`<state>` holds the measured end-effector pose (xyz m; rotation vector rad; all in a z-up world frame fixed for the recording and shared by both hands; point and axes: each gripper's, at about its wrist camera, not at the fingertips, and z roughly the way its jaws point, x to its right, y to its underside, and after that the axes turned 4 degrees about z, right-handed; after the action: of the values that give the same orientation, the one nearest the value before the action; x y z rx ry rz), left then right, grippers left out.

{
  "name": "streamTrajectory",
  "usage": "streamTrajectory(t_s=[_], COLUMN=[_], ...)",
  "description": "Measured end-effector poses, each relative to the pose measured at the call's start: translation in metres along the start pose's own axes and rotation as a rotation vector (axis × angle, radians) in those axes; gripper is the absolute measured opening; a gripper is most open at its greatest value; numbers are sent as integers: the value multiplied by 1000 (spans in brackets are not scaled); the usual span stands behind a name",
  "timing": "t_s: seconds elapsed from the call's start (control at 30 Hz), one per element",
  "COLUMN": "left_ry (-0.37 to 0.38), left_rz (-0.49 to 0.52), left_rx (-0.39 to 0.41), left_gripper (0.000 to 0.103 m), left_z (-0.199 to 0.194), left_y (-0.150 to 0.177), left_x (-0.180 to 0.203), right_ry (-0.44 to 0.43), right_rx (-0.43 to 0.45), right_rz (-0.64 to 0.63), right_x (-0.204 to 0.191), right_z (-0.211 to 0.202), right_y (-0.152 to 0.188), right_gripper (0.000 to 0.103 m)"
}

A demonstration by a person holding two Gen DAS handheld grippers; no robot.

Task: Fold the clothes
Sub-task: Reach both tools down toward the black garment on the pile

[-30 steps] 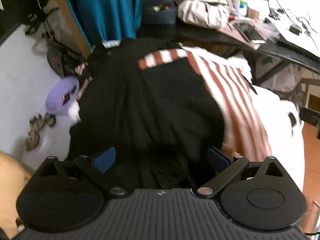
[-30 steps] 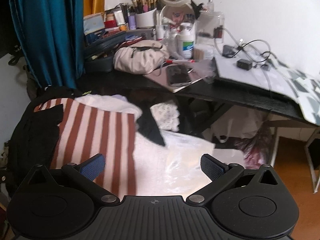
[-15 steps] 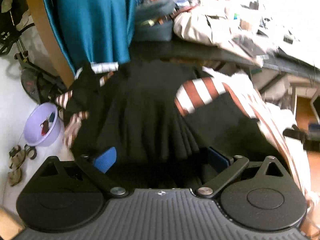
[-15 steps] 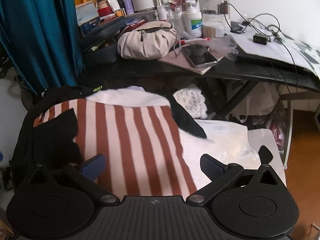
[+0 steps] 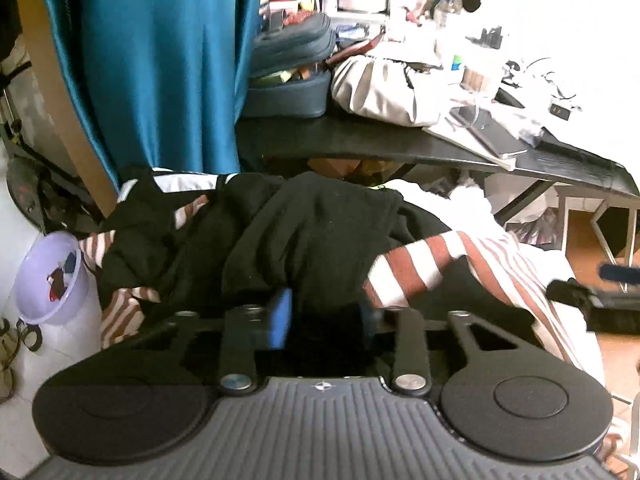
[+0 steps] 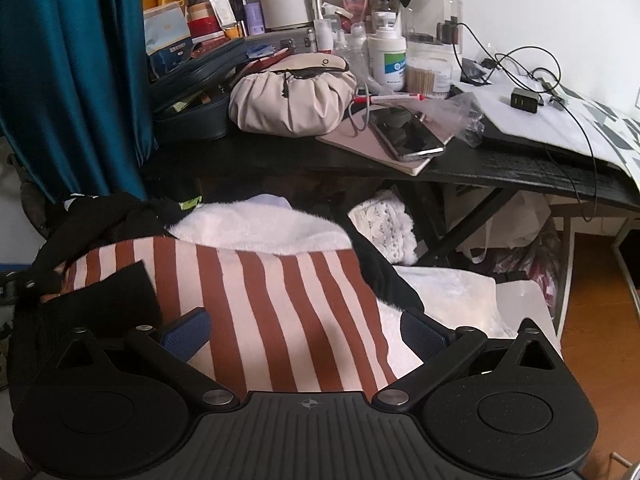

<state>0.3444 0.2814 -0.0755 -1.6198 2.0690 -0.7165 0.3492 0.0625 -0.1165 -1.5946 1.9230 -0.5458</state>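
A black garment [image 5: 312, 232] lies bunched on a pile of clothes. My left gripper [image 5: 326, 316] is shut on a fold of it at the near edge. A brown-and-white striped garment [image 6: 280, 304] lies spread beside and partly under the black one [image 6: 108, 304]; its sleeve shows in the left wrist view [image 5: 408, 272]. My right gripper [image 6: 306, 332] is open and empty, hovering just above the striped cloth. It also shows at the right edge of the left wrist view [image 5: 600, 300].
A black desk [image 6: 500, 168] crowded with a beige pouch [image 6: 292, 100], phone [image 6: 404, 132], bottles and cables stands behind the pile. A teal curtain [image 5: 160, 64] hangs at the left. A lilac bowl [image 5: 52, 280] sits on the floor. White towels [image 6: 260, 228] lie under the clothes.
My left gripper has closed on the black garment and pulled back, bunching it. My right gripper has moved forward over the striped garment and stays open.
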Motion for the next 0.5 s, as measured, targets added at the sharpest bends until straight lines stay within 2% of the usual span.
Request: streamTrajectory(t_s=[0.1, 0.2, 0.23, 0.27, 0.33, 0.4, 0.47, 0.5], left_ry=[0, -5, -14, -23, -41, -58, -19, 6], left_rz=[-97, -130, -118, -106, -82, -68, -101, -122], left_rx=[2, -2, -5, -8, -14, -25, -31, -33], left_gripper=[23, 33, 43, 59, 72, 70, 35, 33], left_z=[-21, -22, -17, -12, -2, 9, 11, 10], left_y=[10, 15, 14, 13, 10, 7, 5, 5], left_x=[-14, -24, -24, -23, -22, -21, -27, -31], right_ry=[-14, -33, -40, -45, -55, -62, -78, -88], right_rx=[9, 16, 16, 15, 13, 15, 3, -5], right_rz=[-14, -31, -38, -51, -76, -99, -115, -122], right_x=[-7, -17, -21, -25, -35, -44, -51, -55], right_z=[2, 4, 5, 6, 9, 11, 11, 11], right_y=[-7, -13, -14, -16, -19, -21, -23, -23], right_gripper=[101, 101, 101, 101, 101, 101, 101, 101])
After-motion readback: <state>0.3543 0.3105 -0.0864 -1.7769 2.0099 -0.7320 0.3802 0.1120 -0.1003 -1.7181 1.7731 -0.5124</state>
